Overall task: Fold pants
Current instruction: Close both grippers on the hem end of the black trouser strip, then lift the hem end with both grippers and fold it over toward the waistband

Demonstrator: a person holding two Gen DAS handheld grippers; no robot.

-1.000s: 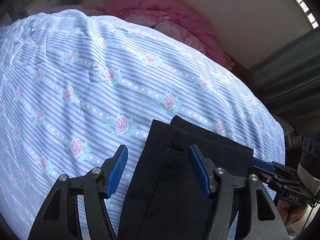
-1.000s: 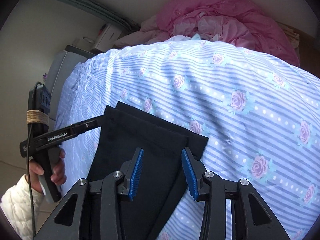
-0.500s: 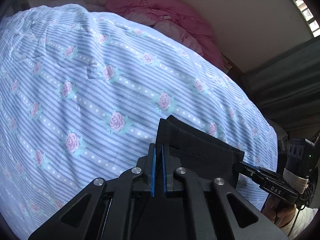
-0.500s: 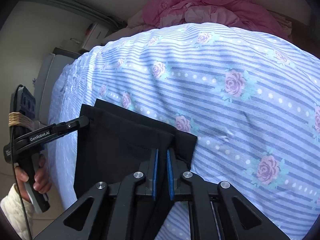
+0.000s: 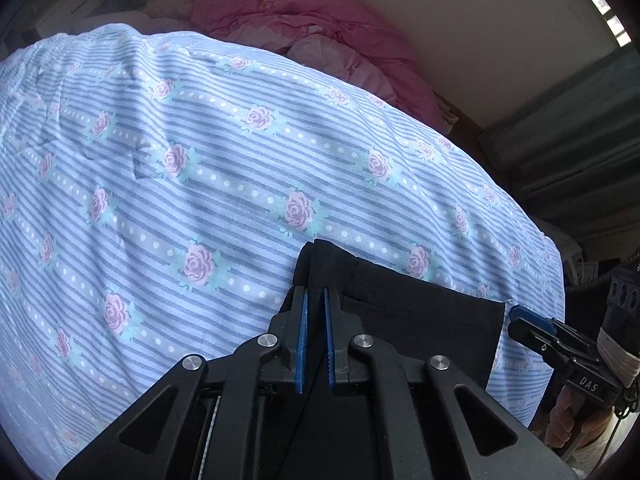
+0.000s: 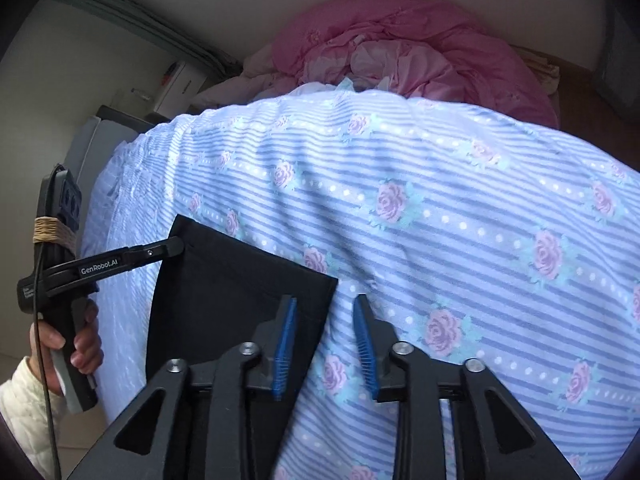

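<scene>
Black pants (image 5: pixel 420 312) lie flat at the near edge of the bed, also seen in the right wrist view (image 6: pixel 232 292). My left gripper (image 5: pixel 315 300) is shut on the left corner of the pants, which bunches up between the blue pads. In the right wrist view the left gripper (image 6: pixel 176 246) pinches the far left corner of the cloth. My right gripper (image 6: pixel 325 312) is open, its jaws straddling the right edge of the pants without holding them. It also shows in the left wrist view (image 5: pixel 520 316), just right of the cloth.
The bed carries a blue striped sheet with pink roses (image 5: pixel 240 184). A pink duvet (image 6: pixel 400 52) is heaped at the far end by the wall. White furniture (image 6: pixel 180 84) stands left of the bed, dark curtains (image 5: pixel 580 152) to the right.
Both grippers closed on the pants corners half a second ago. The right gripper has since opened and let go of its corner. The left gripper stays shut on its corner.
</scene>
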